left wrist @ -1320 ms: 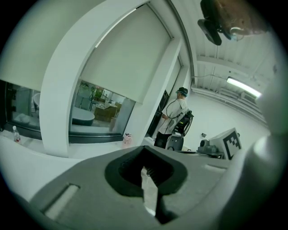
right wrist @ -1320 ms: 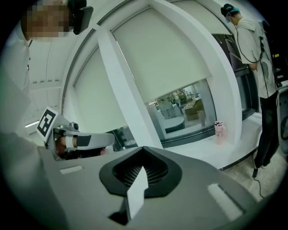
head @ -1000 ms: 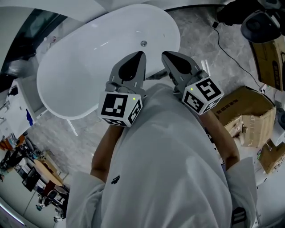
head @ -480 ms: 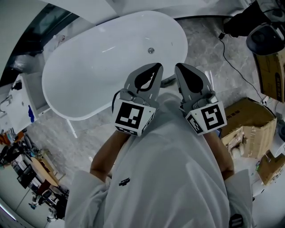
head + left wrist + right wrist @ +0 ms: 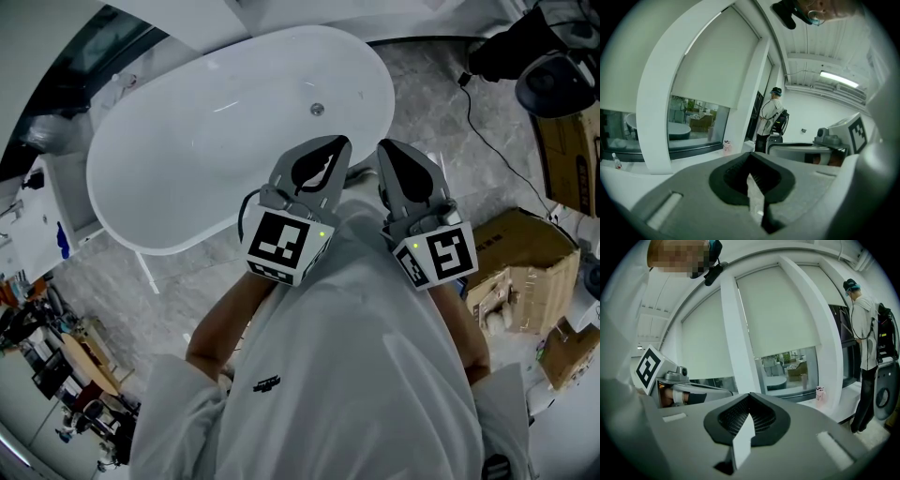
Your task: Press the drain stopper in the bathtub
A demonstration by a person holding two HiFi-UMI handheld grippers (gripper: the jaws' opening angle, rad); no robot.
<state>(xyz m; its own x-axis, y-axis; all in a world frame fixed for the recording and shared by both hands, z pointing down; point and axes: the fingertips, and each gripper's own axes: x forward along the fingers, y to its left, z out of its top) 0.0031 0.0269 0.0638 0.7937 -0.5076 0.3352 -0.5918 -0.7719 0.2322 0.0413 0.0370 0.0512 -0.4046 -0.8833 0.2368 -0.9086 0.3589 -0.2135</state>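
A: Looking for the drain stopper [image 5: 317, 110], where's it at?

B: Small round metal disc on the floor of the white oval bathtub [image 5: 187, 159], nr the end closest to the grippers. Nothing's touching it.

A: Left gripper [image 5: 330, 148]?

B: Held up in front of the person's white shirt [image 5: 356, 356], tip over the tub's near rim in the head view. Stopper sits just beyond that tip, apart from it. Jaws pressed together, nothing btwn them. Its camera faces a wall w/ a roller blind [image 5: 712, 70], not the tub.

A: Right gripper [image 5: 394, 155]?

B: Just beside the left one, same upward pose, tip nr the tub's end rim. Jaws also together, holding nothing.

A: Anything else round there?

B: Grey marble floor [image 5: 441, 84] around the tub, w/ cardboard boxes [image 5: 520, 248] on it at the right. A second person [image 5: 865, 338] stands by the windows, and a pink bottle [image 5: 820, 394] is on the sill.
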